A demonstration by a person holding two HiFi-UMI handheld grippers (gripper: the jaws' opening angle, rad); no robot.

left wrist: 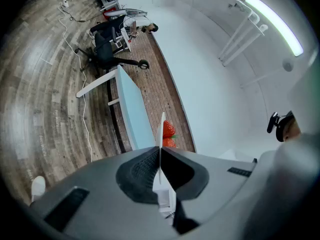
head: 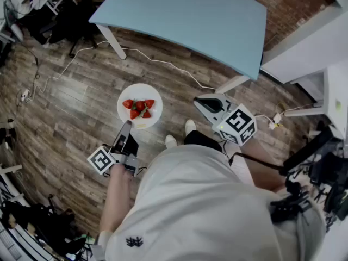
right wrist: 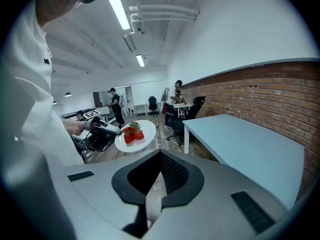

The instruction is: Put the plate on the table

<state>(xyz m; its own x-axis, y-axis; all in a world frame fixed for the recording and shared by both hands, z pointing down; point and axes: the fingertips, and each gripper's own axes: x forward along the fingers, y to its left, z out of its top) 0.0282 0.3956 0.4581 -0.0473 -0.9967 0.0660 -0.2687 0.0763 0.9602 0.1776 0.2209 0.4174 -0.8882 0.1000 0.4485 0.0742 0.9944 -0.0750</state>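
A white plate [head: 140, 91] with several red strawberries [head: 139, 107] hangs in the air above the wooden floor. My left gripper [head: 126, 126] is shut on its near rim. In the left gripper view the plate [left wrist: 161, 134] shows edge-on between the pads, strawberries [left wrist: 169, 130] past it. The light blue table [head: 190, 20] stands ahead, its top bare. My right gripper [head: 202, 103] is shut and empty, to the right of the plate and apart from it. The right gripper view shows the plate [right wrist: 145, 139], the left gripper [right wrist: 107, 129] and the table [right wrist: 250, 144].
A white cable [head: 163, 64] runs across the floor under the table's near edge. A black office chair [head: 81, 15] stands at the table's left end. White furniture [head: 326, 48] is at the right. People [right wrist: 115, 104] stand far back in the room.
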